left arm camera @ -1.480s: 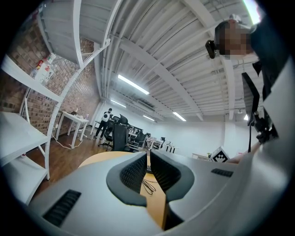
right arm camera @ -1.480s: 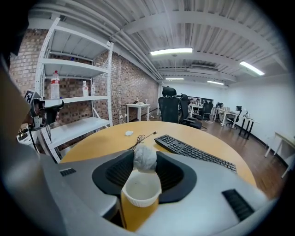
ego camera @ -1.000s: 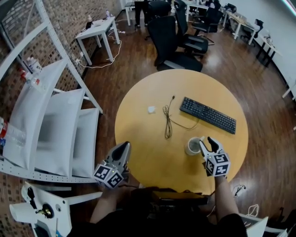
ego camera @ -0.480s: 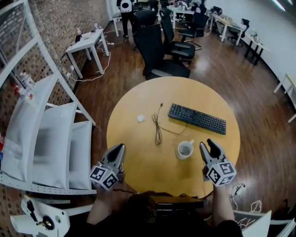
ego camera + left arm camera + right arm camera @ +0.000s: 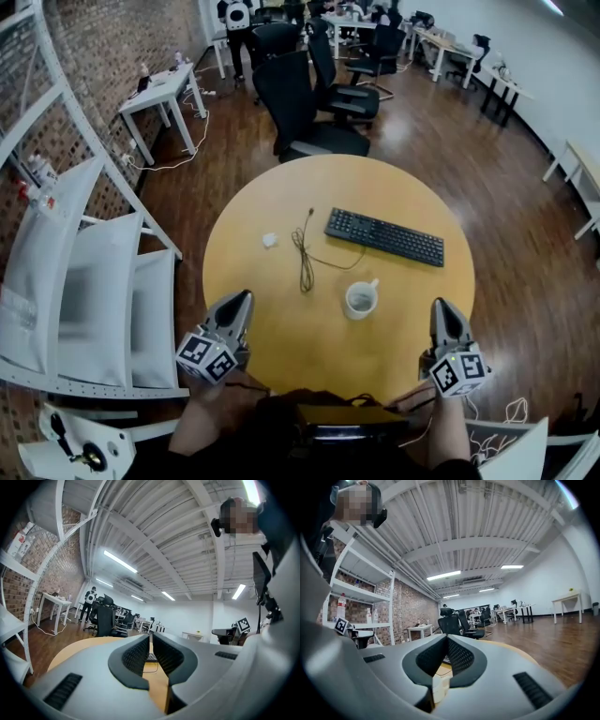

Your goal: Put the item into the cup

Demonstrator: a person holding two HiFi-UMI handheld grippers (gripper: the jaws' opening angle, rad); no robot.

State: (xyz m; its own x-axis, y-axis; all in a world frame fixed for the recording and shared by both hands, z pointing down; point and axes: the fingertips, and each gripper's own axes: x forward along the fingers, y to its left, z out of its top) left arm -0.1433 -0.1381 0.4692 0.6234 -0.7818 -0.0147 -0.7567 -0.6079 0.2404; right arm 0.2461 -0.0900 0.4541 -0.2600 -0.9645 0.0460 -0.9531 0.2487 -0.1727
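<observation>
A white cup [image 5: 360,299] stands upright on the round yellow table [image 5: 281,319], right of the middle; I cannot tell what is inside it. A small white item [image 5: 270,240] lies on the table at the left, beside a dark cable [image 5: 305,255]. My right gripper [image 5: 441,306] [image 5: 446,639] hovers at the table's near right edge, well right of the cup, shut with nothing between its jaws. My left gripper [image 5: 245,297] [image 5: 150,637] is over the near left edge, its jaws together and empty.
A black keyboard [image 5: 384,236] lies beyond the cup. White shelving [image 5: 84,272] stands close on the left. Black office chairs [image 5: 300,103] and white desks [image 5: 159,94] are on the wooden floor behind the table.
My right gripper has drawn back from beside the cup to the near right edge, and its jaws have gone from open to shut. The left gripper has barely moved.
</observation>
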